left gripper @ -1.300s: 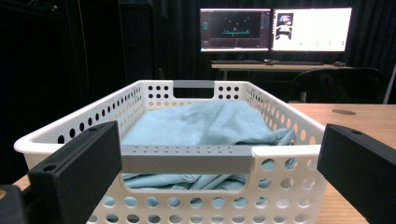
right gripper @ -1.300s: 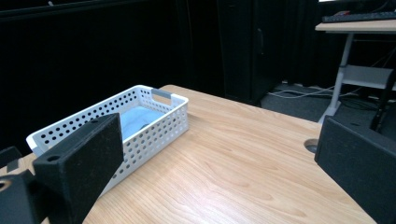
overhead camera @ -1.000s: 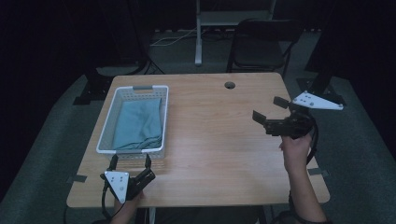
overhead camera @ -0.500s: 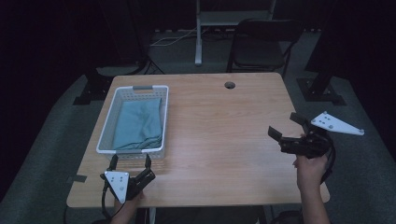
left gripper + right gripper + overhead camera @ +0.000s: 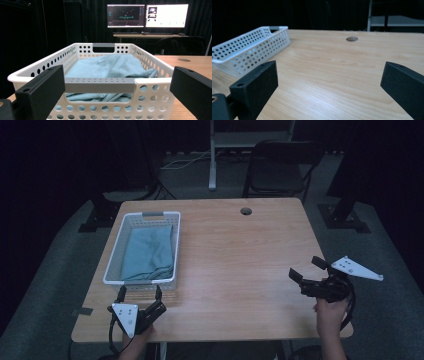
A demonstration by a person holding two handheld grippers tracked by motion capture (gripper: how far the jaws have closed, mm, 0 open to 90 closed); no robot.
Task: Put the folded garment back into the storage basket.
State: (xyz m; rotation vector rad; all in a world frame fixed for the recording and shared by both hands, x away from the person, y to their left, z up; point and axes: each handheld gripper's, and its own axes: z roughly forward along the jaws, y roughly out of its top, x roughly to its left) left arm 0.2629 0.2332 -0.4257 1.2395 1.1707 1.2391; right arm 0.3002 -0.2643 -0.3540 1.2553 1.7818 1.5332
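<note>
I see my left tool (image 5: pixel 140 292) spread wide at the tabletop's (image 5: pixel 240 265) near left edge, just before the white basket (image 5: pixel 116 254) holding a crumpled light-blue cloth (image 5: pixel 149 253), and far right my right tool (image 5: pixel 306 270) also gapes, empty, near the right edge.

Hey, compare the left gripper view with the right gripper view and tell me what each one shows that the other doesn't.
The left gripper view alone shows the light blue cloth lying inside the white basket, the basket's grey handle bar close up, and two lit monitors behind. The right gripper view alone shows the round hole in the wooden table and a metal stand in the dark beyond. Both share the basket, the tabletop, and a pair of black jaws spread wide apart: each tool is open and holds nothing.
</note>
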